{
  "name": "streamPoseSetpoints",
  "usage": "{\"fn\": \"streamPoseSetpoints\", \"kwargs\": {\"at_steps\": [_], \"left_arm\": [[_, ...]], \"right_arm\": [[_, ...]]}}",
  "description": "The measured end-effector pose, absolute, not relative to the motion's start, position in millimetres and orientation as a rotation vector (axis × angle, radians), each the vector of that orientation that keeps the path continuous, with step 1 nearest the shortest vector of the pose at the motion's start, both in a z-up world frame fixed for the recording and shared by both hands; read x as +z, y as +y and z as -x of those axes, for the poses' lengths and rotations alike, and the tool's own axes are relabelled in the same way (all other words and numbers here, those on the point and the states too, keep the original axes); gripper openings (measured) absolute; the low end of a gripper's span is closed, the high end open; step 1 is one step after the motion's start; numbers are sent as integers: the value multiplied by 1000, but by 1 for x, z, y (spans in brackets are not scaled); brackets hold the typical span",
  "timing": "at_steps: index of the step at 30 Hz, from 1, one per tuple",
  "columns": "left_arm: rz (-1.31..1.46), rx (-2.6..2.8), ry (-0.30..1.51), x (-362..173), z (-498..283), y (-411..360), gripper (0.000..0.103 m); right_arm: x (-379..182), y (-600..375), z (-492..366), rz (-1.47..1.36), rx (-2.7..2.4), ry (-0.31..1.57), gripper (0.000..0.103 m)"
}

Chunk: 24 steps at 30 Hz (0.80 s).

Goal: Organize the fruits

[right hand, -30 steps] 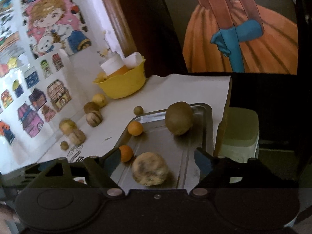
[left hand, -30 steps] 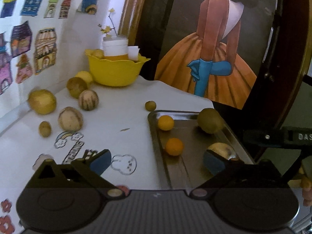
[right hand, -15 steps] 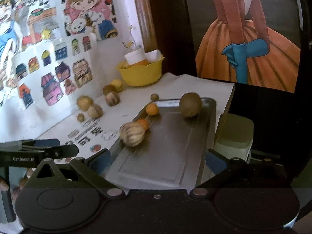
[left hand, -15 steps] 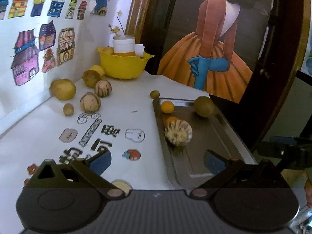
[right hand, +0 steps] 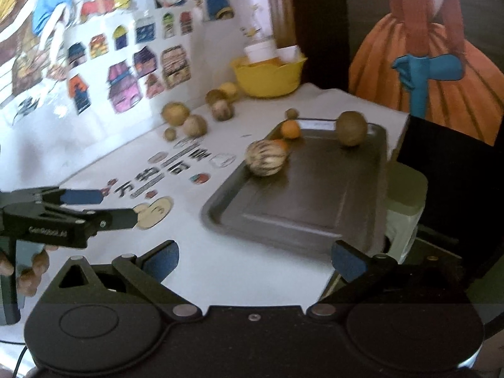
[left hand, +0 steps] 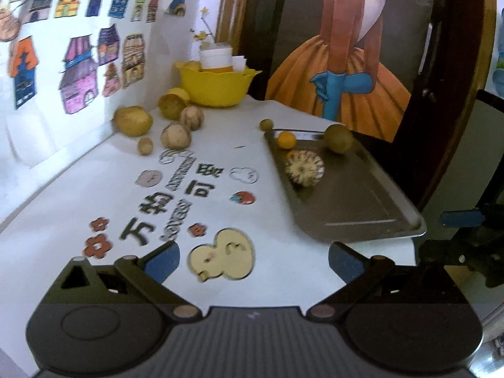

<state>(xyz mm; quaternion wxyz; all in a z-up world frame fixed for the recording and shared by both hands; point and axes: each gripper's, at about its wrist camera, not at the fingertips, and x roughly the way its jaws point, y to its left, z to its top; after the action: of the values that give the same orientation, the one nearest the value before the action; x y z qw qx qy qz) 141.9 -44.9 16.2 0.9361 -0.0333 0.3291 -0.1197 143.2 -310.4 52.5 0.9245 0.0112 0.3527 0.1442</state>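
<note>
A grey metal tray (left hand: 371, 208) (right hand: 308, 208) lies on the right side of the white table. In it sit a pale striped melon (left hand: 304, 168) (right hand: 266, 157), a green-brown round fruit (left hand: 338, 139) (right hand: 352, 127), an orange (left hand: 286, 139) (right hand: 290, 129) and a second orange half hidden behind the melon. Several brownish fruits (left hand: 174, 134) (right hand: 194, 125) lie loose by the wall. My left gripper (left hand: 253, 260) hangs open over the table's near part, holding nothing. My right gripper (right hand: 255, 260) stands wide open and empty before the tray's near edge.
A yellow bowl (left hand: 215, 86) (right hand: 267, 77) with a white cup stands at the back against the wall. One small green fruit (left hand: 266, 124) lies just beyond the tray. The tablecloth carries printed cartoons. The table drops off right of the tray beside a dark door frame.
Both grippers have drawn back from the tray toward the table's near edge. The striped melon, earlier between the right fingers, now lies free in the tray against an orange.
</note>
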Motion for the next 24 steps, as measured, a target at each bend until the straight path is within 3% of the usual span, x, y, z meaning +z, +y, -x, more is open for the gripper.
{"fn": "streamPoseSetpoints", "kwargs": {"at_steps": [24], "left_arm": [[90,-63,744,19,-152,48,103]], "right_arm": [[60,-237,-204,-13,468,840,102]]}}
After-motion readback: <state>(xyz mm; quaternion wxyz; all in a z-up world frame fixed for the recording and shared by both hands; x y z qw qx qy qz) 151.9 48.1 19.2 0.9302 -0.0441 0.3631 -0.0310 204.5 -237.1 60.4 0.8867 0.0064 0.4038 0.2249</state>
